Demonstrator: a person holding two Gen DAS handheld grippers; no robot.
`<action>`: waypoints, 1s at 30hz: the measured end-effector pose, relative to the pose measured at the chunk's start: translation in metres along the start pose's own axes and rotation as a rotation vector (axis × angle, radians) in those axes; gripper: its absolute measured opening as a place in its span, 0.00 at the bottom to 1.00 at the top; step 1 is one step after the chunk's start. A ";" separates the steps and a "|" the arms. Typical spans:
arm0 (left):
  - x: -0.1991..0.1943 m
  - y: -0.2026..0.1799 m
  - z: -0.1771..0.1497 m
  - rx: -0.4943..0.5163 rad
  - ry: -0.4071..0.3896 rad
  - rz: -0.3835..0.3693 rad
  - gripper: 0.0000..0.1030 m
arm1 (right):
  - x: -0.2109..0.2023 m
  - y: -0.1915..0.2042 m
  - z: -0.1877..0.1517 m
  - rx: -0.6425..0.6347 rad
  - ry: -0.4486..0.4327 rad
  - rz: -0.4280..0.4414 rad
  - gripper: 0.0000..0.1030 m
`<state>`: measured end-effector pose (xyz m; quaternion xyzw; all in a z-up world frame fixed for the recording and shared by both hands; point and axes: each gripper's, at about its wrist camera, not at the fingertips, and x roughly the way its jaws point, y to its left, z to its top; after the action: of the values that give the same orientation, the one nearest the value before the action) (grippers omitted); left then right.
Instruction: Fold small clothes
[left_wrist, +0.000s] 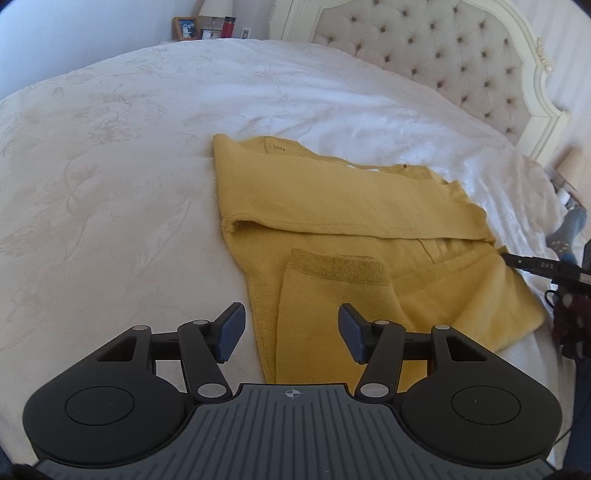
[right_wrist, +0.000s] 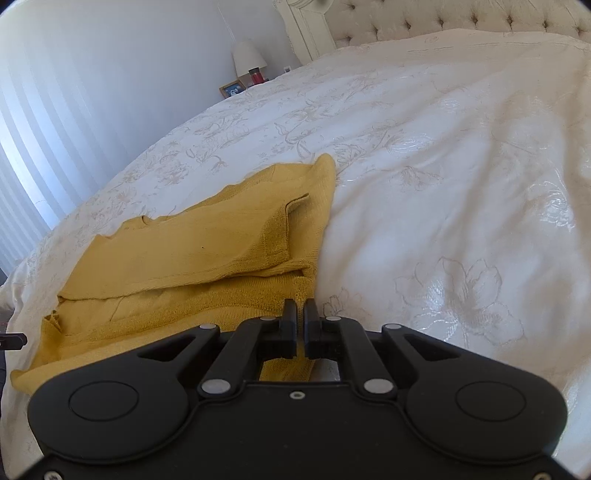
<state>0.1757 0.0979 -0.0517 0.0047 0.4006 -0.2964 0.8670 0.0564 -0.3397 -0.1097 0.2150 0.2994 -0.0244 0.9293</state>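
- Sweater (left_wrist: 332, 206): yellow knit, lying partly folded on the white bedspread (left_wrist: 110, 184), one sleeve already laid across the body; a second sleeve (left_wrist: 325, 295) is running from its ribbed cuff back toward the left gripper.
- Left gripper (left_wrist: 291, 328): fingers standing spread, nothing pinched; the sleeve's near end is lying in the gap between them, neither pad seen pressing on it. One finger (left_wrist: 231, 328) is hanging over bare bedspread, the other over knit.
- Right gripper (right_wrist: 300, 325): fingers pressed almost together at the sweater's near right corner (right_wrist: 303, 286); yellow cloth is showing in the slit between them, so it is reading as pinching that hem edge.
- Right gripper tip, seen from the left wrist camera at the far right: sitting against the sweater's edge.
- Key relation: the sweater's long axis is running left to right across the left camera's view, and away and leftward from the right fingers. The sleeve is running crosswise to that axis, straight along the left gripper's pointing line.
- Nearer hand: the left is sitting closer to the loose sleeve; the right is already at the hem corner.
- Judgement: the coming move is likely hanging on the left fingers closing on the sleeve, or the near hem, before both hands carry cloth toward the far edge.
- Risk: thin knit may be slipping from a shallow edge grip.
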 end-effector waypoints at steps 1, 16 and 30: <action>0.004 -0.001 0.003 0.006 -0.003 -0.001 0.53 | 0.000 -0.001 0.000 0.002 -0.003 0.003 0.11; 0.054 -0.014 0.015 0.118 0.066 -0.014 0.52 | 0.002 -0.003 -0.002 0.010 -0.003 0.014 0.15; 0.022 -0.035 -0.002 0.107 -0.121 0.049 0.07 | -0.007 0.003 -0.005 -0.028 -0.030 0.018 0.11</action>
<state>0.1679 0.0585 -0.0602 0.0431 0.3306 -0.2958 0.8952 0.0479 -0.3358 -0.1084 0.2043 0.2835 -0.0151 0.9368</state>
